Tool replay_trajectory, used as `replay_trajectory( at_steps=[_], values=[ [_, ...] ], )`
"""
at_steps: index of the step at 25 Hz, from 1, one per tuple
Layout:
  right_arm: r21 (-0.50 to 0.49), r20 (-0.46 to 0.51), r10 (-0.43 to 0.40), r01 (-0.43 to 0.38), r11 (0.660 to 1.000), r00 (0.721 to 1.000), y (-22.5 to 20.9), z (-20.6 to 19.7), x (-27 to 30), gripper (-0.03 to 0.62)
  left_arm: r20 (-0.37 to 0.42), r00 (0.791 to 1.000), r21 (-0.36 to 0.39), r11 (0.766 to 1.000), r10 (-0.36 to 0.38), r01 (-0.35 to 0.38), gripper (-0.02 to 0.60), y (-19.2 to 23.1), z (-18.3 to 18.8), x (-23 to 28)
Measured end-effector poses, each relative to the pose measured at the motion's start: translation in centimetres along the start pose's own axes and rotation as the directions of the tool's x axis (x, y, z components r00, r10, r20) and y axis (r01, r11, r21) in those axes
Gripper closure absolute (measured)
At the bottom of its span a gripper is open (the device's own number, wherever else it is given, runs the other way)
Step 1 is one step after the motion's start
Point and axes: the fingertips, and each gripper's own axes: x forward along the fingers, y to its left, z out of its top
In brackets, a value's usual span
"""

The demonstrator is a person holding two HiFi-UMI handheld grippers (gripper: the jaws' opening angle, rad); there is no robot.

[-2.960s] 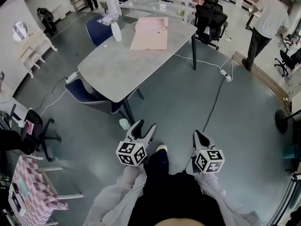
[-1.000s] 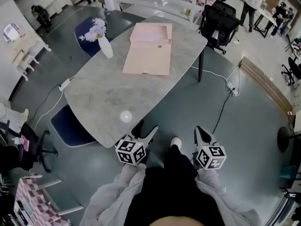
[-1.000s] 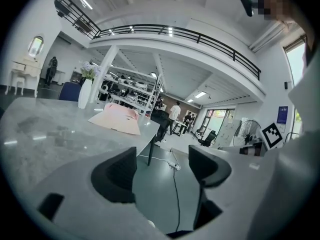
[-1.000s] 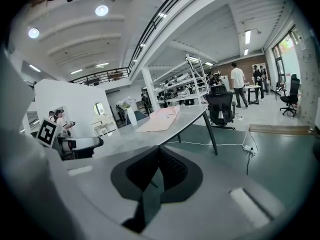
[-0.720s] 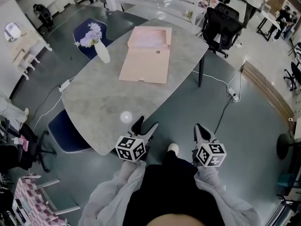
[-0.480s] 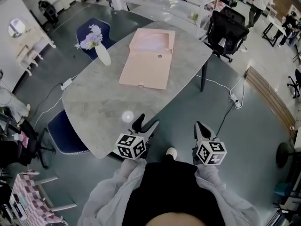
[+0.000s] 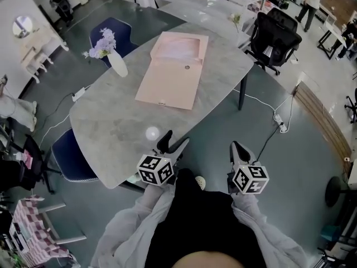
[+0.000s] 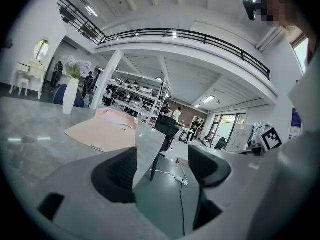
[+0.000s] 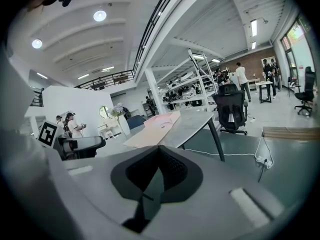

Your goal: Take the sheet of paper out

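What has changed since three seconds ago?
The person has walked up to the table: it and the pink folder now lie closer, and the left hand-held gripper is now at the table's near edge. Nothing was taken hold of or let go. Unchanged: left jaws apart and empty, right hand-held gripper shut, folder and flower vase in place.

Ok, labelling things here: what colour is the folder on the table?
Pale pink; the folder shows best in the head view.
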Motion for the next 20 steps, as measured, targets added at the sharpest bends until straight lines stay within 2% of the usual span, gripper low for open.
replay_trajectory(
  at_steps=[10,15,20],
  values=[
    [0.049,-0.037,-0.006,0.008,0.999,0.999,-2.6,-1.1,1.4,0.582,-0.073,0.997,-0.028,1.0,-0.003,0.001,0.272,0.2,-1.9,3.7],
    [0.034,-0.034,-0.017,0.018,0.999,0.999,-4.6,0.7,3.8,0.582,-0.072,0.997,-0.021,1.0,-0.016,0.015,0.272,0.5,-0.4,7.3],
    [0.028,-0.03,0.008,-0.007,1.0,1.0,-6.3,4.2,7.8,0.582,-0.06,0.998,-0.043,0.999,0.009,-0.011,0.275,2.6,2.3,11.9]
  ],
)
